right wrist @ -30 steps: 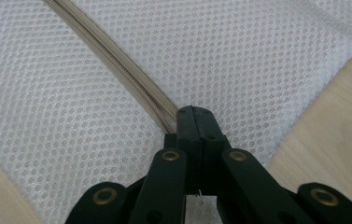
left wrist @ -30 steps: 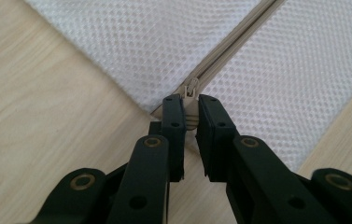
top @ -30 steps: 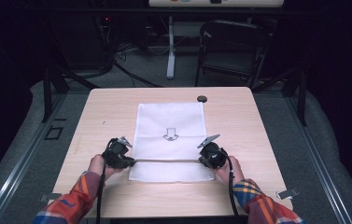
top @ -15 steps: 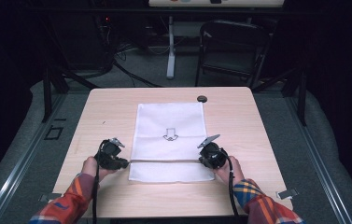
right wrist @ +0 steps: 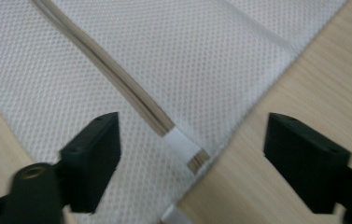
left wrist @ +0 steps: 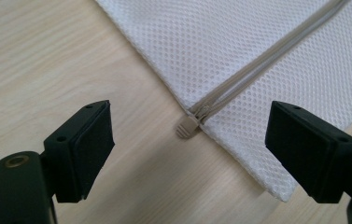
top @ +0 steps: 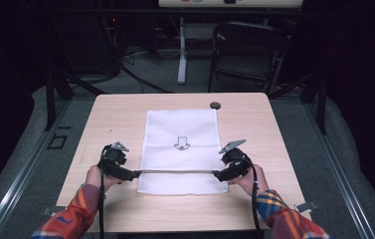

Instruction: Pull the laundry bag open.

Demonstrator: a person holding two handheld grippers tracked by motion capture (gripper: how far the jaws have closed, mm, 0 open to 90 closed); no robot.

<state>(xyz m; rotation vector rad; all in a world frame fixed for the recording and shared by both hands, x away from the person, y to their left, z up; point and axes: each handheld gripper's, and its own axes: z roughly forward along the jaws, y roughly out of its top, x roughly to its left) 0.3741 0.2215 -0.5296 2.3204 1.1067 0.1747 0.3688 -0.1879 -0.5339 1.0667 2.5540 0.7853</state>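
Note:
A white mesh bag (top: 182, 129) lies flat on the wooden table (top: 254, 124), with a printed arrow (top: 181, 144) at its middle. A beige zipper (top: 175, 171) runs across the bag near its front edge. My left gripper (top: 134, 174) stands open at the bag's left edge. In the left gripper view, the left gripper (left wrist: 197, 136) has the zipper pull (left wrist: 186, 129) lying on the table between its jaws, untouched. My right gripper (top: 217, 174) is open at the bag's right edge. In the right gripper view, the right gripper (right wrist: 200, 149) straddles the zipper's end tab (right wrist: 185, 145).
A small black round object (top: 215, 105) sits on the table just beyond the bag's far right corner. A dark folding chair (top: 247, 50) and cables stand on the floor behind the table. Bare wood (top: 110, 124) flanks the bag on both sides.
My left gripper has drawn a little to the left, away from the bag's edge. The right gripper and the bag have stayed in place.

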